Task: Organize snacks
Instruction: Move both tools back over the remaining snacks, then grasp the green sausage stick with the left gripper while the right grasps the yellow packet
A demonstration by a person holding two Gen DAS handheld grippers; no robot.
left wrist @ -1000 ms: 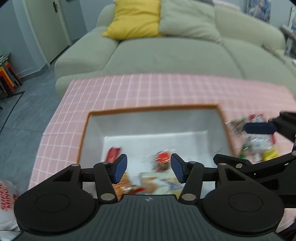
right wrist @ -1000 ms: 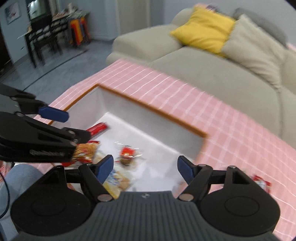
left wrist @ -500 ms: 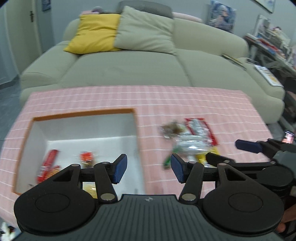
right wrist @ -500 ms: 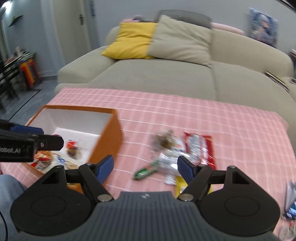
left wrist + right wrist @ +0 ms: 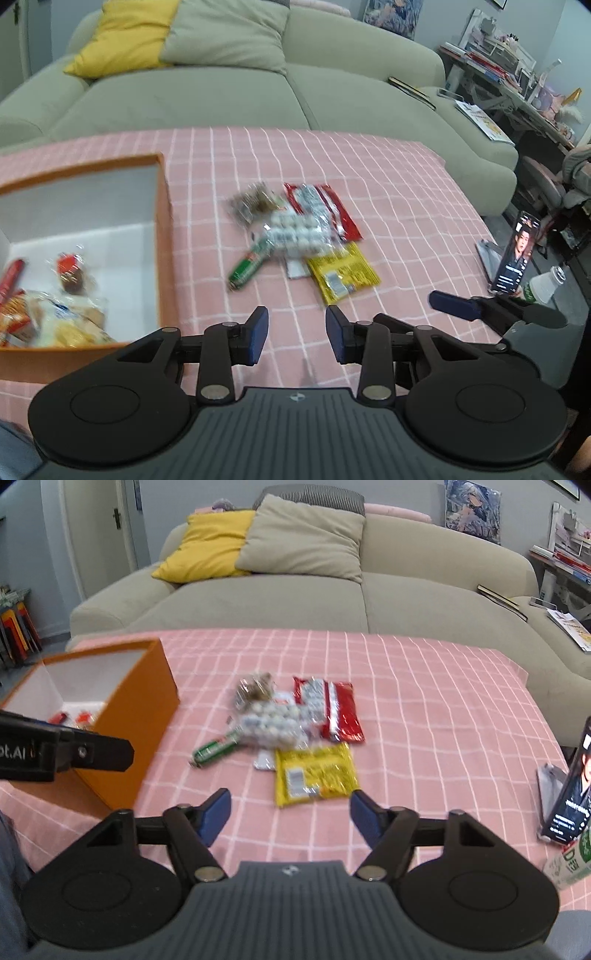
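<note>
Loose snacks sit in a small pile mid-tabletop [image 5: 424,709], on the pink checked cloth, well apart from both tools and straight ahead of them. Right tool [image 5: 290,812]: jaws closing, nothing between them, pads only over bare cloth. Left tool [image 5: 295,334]: jaws also closing, narrower gap, likewise empty. The yellow packet [image 5: 314,771] is the nearest item to the right tool, lying flat just beyond its fingertips and slightly right of centre, long side running roughly across the view. In the left wrist view the same yellow packet [image 5: 341,275] lies ahead and a bit right, while the green stick pack [image 5: 249,264] lies ahead and slightly left, long axis slanted from near-left to far-right. Behind those: a clear bag of pale round sweets [image 5: 271,725], a red packet [image 5: 334,709] with its long axis pointing away, and a small brownish bag [image 5: 255,686] at the far end. The orange box [image 5: 164,236] stands to the left of the pile, already holding a few snacks, on the left tool's side. Judgement: right tool is nearer the yellow packet, left tool better placed for the green stick; either needs to reach forward and down, then carry leftward to the box.
</note>
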